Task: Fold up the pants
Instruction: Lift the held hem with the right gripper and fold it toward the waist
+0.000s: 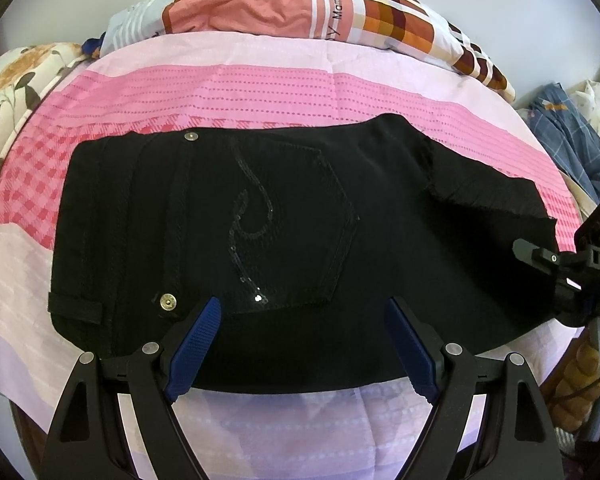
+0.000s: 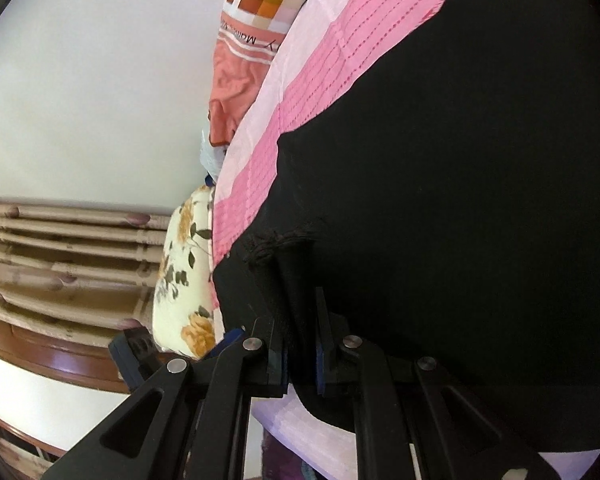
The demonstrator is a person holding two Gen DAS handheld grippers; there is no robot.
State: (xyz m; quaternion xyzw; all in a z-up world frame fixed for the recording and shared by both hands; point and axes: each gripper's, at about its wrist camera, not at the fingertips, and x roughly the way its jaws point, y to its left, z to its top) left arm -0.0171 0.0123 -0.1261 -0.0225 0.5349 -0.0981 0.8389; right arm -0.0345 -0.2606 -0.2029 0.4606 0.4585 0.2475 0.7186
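Note:
Black pants (image 1: 284, 224) lie folded on the pink bedsheet (image 1: 260, 88), with the waistband and its metal button at the left and a sequinned back pocket facing up. My left gripper (image 1: 304, 308) hovers open over the near edge of the pants, and its blue pads (image 1: 198, 344) hold nothing. My right gripper (image 1: 540, 272) comes in from the right edge. In the right wrist view the right gripper (image 2: 300, 300) is shut on a fold of the pants (image 2: 440, 200) near a frayed hem. The fabric hides the tips of its fingers.
A salmon and checked pillow (image 1: 300, 8) lies across the far side of the bed. A floral pillow (image 1: 16, 80) sits at the left end. Blue plaid clothing (image 1: 572, 140) is piled beyond the right edge. Wooden furniture (image 2: 60, 248) stands past the floral pillow (image 2: 184, 280).

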